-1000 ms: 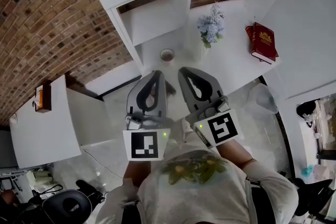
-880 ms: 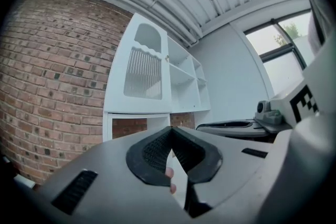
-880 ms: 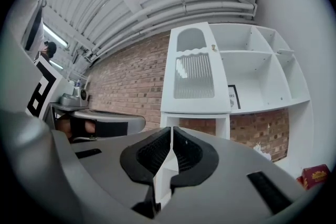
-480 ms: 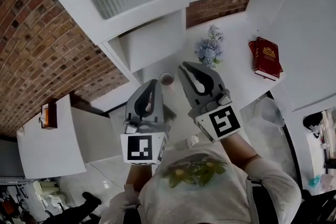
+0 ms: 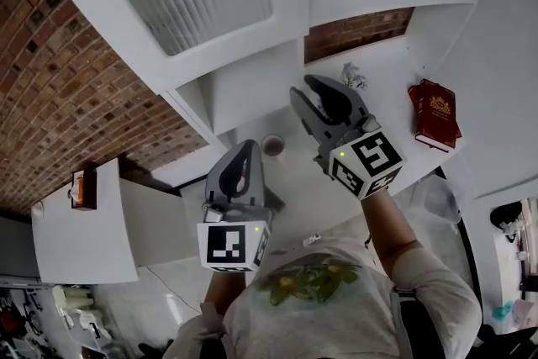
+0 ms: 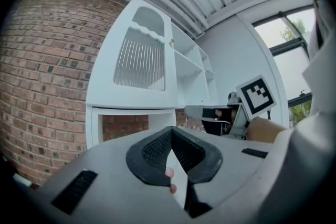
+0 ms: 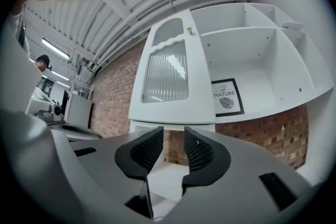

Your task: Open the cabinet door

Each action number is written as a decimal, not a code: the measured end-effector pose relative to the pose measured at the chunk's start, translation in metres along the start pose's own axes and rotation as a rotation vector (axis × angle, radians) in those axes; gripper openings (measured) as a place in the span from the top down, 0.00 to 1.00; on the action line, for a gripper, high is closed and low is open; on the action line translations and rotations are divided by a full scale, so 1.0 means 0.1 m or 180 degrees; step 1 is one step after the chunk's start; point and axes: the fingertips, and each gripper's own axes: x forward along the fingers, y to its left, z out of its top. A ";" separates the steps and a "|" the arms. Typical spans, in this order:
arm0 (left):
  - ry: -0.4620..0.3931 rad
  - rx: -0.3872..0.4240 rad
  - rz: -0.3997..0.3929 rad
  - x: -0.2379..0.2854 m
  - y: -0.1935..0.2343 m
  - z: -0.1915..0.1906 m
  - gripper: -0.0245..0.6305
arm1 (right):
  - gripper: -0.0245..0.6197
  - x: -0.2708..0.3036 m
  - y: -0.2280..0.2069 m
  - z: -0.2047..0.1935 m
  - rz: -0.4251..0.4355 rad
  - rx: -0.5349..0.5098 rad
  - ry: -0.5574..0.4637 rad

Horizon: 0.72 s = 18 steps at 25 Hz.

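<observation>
Two grey two-jaw grippers point roughly level. The left gripper (image 6: 170, 131) has its jaws pressed together, nothing between them. The right gripper (image 7: 173, 136), reaching further forward, has just been opening its jaws; they stand apart around empty air. Ahead and above it is the white cabinet door with a ribbed glass panel (image 7: 167, 73), a small brass knob (image 7: 189, 32) at its top corner; it seems to stand ajar beside open white shelves (image 7: 247, 55) holding a black-framed print (image 7: 227, 97). On the white counter (image 5: 387, 88) below lie a red hardback book (image 5: 435, 113) and a small round cup (image 5: 272, 145)
</observation>
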 end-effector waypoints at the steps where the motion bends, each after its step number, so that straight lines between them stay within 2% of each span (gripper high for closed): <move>1: 0.0008 0.0006 0.0014 0.00 0.01 -0.02 0.95 | 0.81 0.02 -0.06 0.01 -0.0024 0.0017 -0.0028; 7: 0.0023 0.0011 0.0093 0.04 0.04 -0.04 0.95 | 0.81 0.20 -0.42 0.07 -0.0087 0.0076 -0.0095; 12: 0.0054 0.0028 0.0149 0.04 0.05 -0.08 0.95 | 0.74 0.34 -0.58 0.09 0.0032 0.0271 -0.0159; 18: 0.0081 0.0023 0.0220 0.01 0.10 -0.11 0.95 | 0.73 0.49 -0.73 0.06 0.0059 0.0377 -0.0130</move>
